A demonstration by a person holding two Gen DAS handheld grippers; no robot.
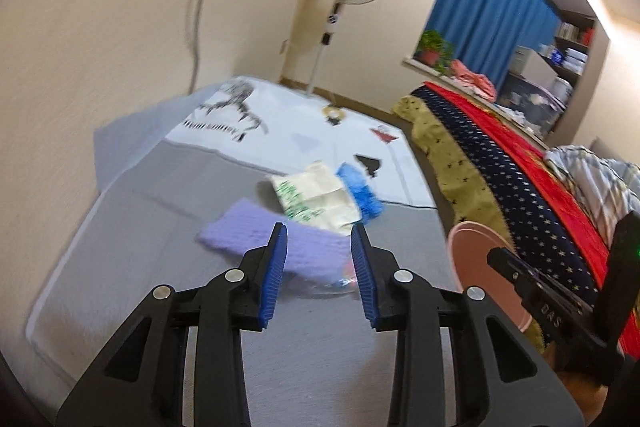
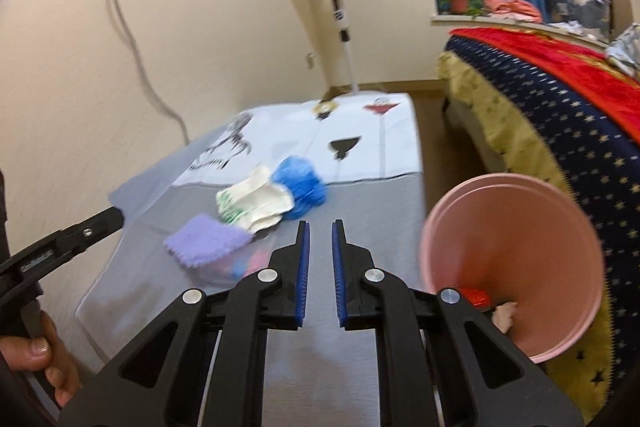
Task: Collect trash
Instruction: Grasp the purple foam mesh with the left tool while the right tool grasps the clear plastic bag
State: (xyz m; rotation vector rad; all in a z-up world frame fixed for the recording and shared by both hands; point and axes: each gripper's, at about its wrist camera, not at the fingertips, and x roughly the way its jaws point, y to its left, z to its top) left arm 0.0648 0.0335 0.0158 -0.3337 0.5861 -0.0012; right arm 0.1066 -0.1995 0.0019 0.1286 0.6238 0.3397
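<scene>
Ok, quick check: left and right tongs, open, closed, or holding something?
Left tongs: open, nothing between the pads.
Right tongs: nearly closed with a narrow gap, nothing held.

Each handheld unit is a black moulded clamp frame with triangular cut-outs in its two arms. The left gripper point(image 1: 319, 231) carries two fingers faced with ribbed blue pads point(image 1: 276, 275); round silver pivot pins point(image 1: 235, 275) sit on the linkages. The right gripper point(image 2: 320, 227) is identical in build, with the same blue ribbed pads point(image 2: 339, 275) and silver pins point(image 2: 267, 275). Pale lettering is printed along each gripper's side bar. A hand point(image 2: 40, 363) grips the left unit's black handle; a dark sleeve edge shows above it.
</scene>
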